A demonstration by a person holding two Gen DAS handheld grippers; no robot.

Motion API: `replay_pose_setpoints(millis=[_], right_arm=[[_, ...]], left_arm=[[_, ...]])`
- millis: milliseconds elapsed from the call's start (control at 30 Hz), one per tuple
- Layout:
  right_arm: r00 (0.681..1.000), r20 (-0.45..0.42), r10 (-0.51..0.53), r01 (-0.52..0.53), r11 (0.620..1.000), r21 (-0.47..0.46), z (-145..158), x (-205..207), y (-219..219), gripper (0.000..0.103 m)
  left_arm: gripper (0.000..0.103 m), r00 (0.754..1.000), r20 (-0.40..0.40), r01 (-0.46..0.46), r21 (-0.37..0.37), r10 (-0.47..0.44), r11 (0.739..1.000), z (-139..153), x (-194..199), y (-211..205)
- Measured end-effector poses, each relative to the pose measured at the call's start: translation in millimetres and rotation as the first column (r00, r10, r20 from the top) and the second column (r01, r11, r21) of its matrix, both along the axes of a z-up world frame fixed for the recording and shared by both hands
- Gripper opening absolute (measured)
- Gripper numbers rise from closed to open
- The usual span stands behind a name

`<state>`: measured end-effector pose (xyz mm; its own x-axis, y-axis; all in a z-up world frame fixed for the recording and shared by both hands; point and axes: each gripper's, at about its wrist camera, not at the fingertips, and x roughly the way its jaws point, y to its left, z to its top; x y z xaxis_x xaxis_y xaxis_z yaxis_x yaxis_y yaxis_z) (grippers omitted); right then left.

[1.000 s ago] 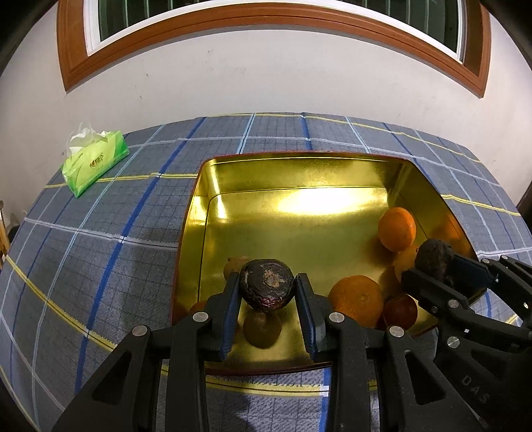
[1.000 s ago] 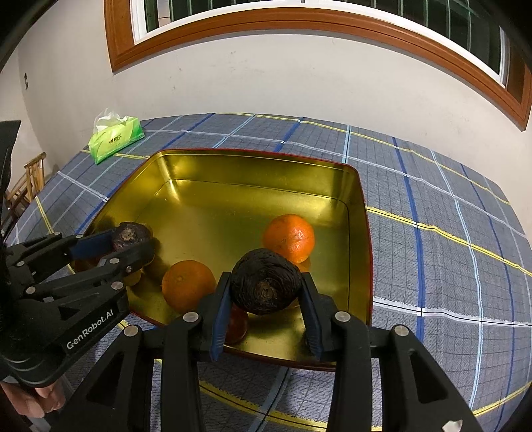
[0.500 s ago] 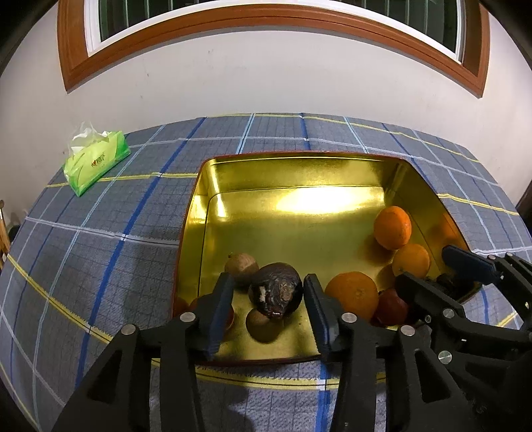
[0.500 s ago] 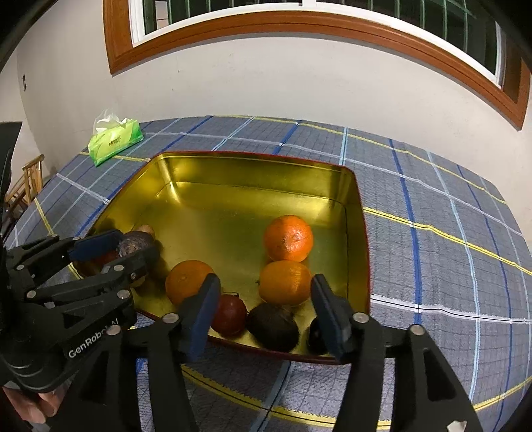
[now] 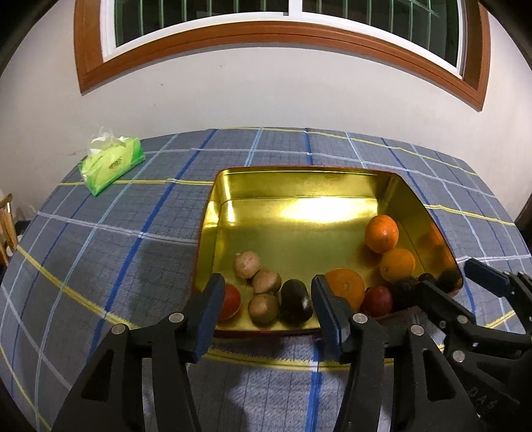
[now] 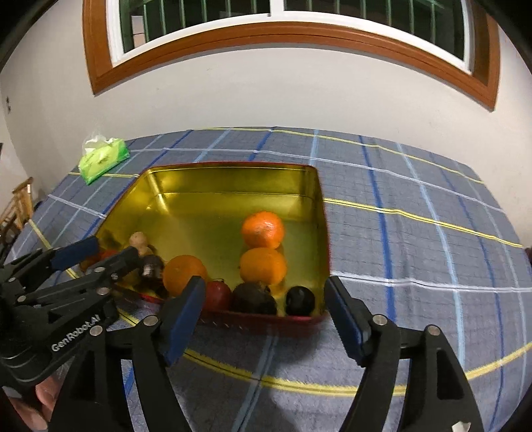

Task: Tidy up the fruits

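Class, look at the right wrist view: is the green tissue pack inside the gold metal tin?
No, the green tissue pack lies on the checked tablecloth, apart from the gold metal tin.

White plastered wall (image 5: 266, 93); barred window (image 5: 286, 20) in brown wooden frame, dark outside. Table under blue-grey plaid cloth (image 5: 109, 239). Green tissue pack (image 5: 111, 164) far left. Wooden chair (image 6: 20, 206) at edge.

Tin tray (image 5: 299, 186) glossy gold metal (mirror-like); tablecloth (image 5: 116, 252) matt woven cloth; oranges (image 5: 381, 233) dimpled.
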<state>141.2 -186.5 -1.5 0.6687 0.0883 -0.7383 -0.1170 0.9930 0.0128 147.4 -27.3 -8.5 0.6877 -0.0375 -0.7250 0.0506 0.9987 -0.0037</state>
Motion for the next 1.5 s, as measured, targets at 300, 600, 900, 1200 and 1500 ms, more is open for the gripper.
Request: replay_pose_setpoints(millis=[300, 600, 900, 1200, 1500], right_arm=[[1.0, -0.002, -0.016, 0.016, 0.999, 0.034, 10, -25, -1, 0.072], [1.0, 0.025, -0.006, 0.006, 1.0, 0.019, 18, -52, 9, 0.072], [0.999, 0.034, -0.003, 0.003, 1.0, 0.013, 22, -66, 12, 0.072], [0.999, 0.035, -0.002, 0.001, 1.0, 0.013, 24, -75, 12, 0.072], [0.999, 0.044, 0.0, -0.001, 1.0, 0.012, 26, -80, 13, 0.073]], left_arm=[[0.055, 0.998, 0.023, -0.051, 0.024, 0.05, 0.998, 12, -31, 11], [0.056, 0.998, 0.035, -0.053, 0.041, 0.051, 0.998, 22, -60, 17], [0.056, 0.998, 0.035, -0.05, 0.043, 0.049, 0.998, 25, -74, 18], [0.056, 0.998, 0.043, -0.052, 0.039, 0.051, 0.998, 30, -82, 20], [0.056, 0.998, 0.034, -0.05, 0.032, 0.049, 0.998, 31, -86, 19]])
